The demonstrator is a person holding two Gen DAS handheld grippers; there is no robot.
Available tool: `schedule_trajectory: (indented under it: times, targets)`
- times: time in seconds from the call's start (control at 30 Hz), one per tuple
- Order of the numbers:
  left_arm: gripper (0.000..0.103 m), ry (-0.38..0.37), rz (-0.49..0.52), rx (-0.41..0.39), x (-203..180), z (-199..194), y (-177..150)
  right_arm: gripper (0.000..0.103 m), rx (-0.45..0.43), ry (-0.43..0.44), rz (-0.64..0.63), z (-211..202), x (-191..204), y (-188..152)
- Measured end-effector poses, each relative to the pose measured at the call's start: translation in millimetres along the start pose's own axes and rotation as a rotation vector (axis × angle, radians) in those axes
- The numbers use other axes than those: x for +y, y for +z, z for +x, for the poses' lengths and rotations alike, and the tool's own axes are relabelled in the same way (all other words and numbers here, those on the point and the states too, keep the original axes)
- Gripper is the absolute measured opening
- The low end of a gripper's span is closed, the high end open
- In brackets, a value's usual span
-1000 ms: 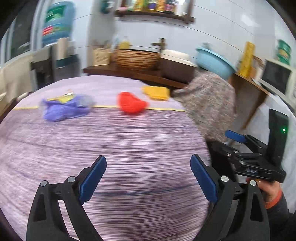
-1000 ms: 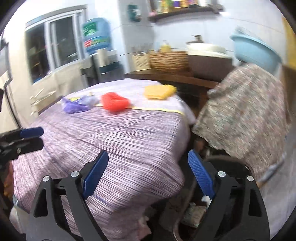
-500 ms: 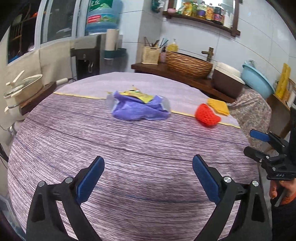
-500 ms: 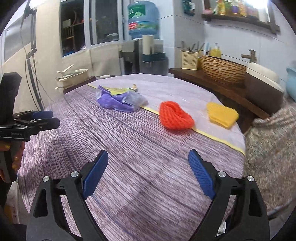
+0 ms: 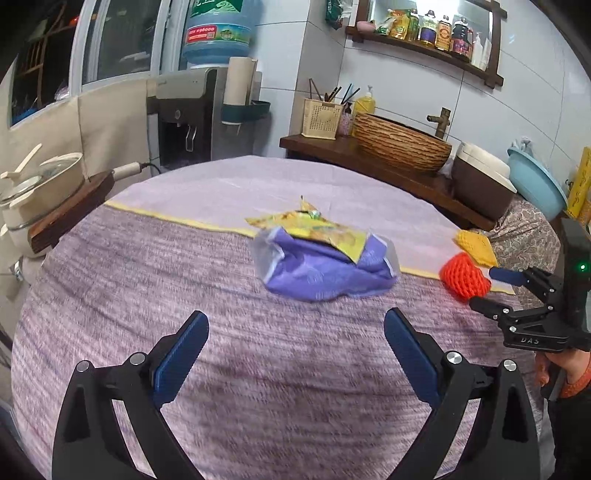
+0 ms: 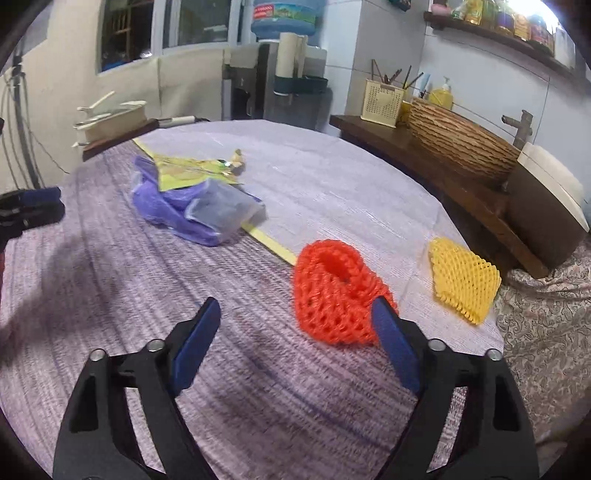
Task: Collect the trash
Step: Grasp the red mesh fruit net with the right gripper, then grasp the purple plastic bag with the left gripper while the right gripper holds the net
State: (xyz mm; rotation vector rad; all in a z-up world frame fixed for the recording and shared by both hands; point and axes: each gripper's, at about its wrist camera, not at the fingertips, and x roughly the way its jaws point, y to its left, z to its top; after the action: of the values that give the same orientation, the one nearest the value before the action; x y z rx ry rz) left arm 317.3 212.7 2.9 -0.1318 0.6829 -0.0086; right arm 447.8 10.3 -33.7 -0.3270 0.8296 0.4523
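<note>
tongs, both pairs apart: right tongs (image 6: 295, 317) just closing some, empty, beside red net (image 6: 334, 291).

Left wrist: looks down along its tool (image 5: 295, 350) across the tabletop (image 5: 258, 369), toward the purple bag (image 5: 325, 273).
Right wrist: nearer, low over the red net (image 6: 336, 295).
Shared: bag, both nets, back counter (image 5: 388, 173).

The letters "DAS" stood in pale print on the black body of the right gripper (image 5: 498, 291). The water jug (image 5: 218, 31) carried a red band with "#96000"; its green label was unreadable.
</note>
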Motion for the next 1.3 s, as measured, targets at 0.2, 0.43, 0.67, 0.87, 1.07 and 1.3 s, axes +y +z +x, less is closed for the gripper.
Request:
schedule_trajectory:
  times: [0.2,0.43,0.67,0.87,1.07,1.3]
  targets:
    - [0.093,-0.004,0.014,0.015,18.3,31.3,11.5,0.040,0.060,-0.003,0.039,29.0,-13.9,-7.7]
    - [0.069,-0.057,-0.062,0.072,37.1,53.8,20.2,0.021,0.032,0.029,0.069,25.0,-19.3,-9.9]
    - [0.056,-0.108,-0.052,0.083,40.5,69.6,26.9,0.021,0.008,0.053,0.071,9.3,-13.8,-15.8]
    - [0.038,-0.202,-0.098,0.099,50.8,84.7,30.1,0.021,-0.006,0.066,0.063,-0.9,-11.1,-20.4]
    - [0.020,-0.244,-0.138,0.091,51.5,84.3,25.9,0.021,-0.014,0.074,0.066,-7.6,-9.3,-24.6]
    - [0.014,-0.231,-0.111,0.091,36.0,63.6,14.7,0.021,-0.036,0.105,0.085,-22.2,-3.5,-33.3]
